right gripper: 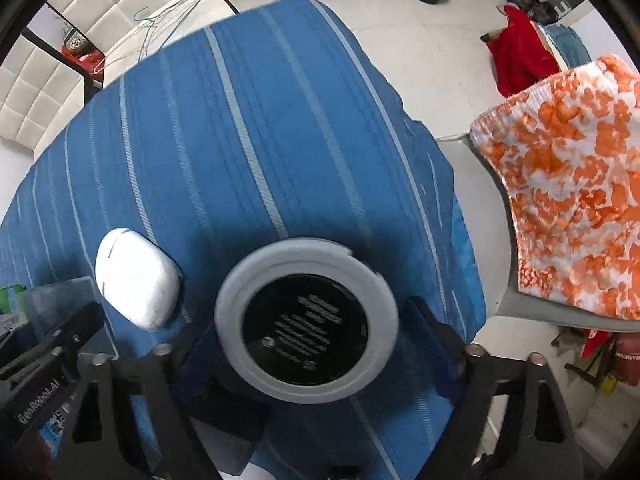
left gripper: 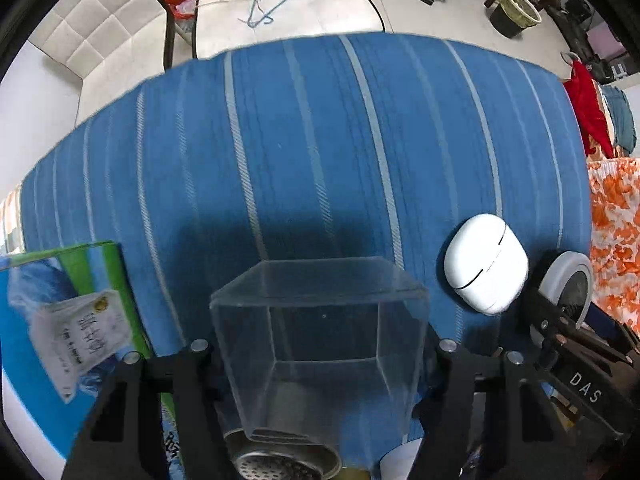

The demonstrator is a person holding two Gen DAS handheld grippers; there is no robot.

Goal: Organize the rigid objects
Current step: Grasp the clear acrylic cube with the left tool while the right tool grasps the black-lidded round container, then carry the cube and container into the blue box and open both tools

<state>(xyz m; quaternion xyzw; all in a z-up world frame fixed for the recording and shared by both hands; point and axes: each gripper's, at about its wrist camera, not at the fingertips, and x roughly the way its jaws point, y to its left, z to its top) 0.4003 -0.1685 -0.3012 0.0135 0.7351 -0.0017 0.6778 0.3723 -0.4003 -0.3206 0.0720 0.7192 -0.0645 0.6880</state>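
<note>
A worktop covered by a blue striped cloth (left gripper: 320,140) carries a clear plastic box (left gripper: 320,344), a white case (left gripper: 486,266), a grey-rimmed round disc (right gripper: 308,316) and, seemingly, a green-and-blue carton (left gripper: 60,320).

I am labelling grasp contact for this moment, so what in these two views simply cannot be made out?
- Left wrist view: whether the left claw presses the clear square plastic box; its walls hide the contact.
- Right wrist view: whether the right claw touches the round grey-rimmed black disc; the disc covers the pads.
- Right wrist view: the disc's print, blurred.
- Left wrist view: perforated metal piece, cut off by the bottom edge.
</note>
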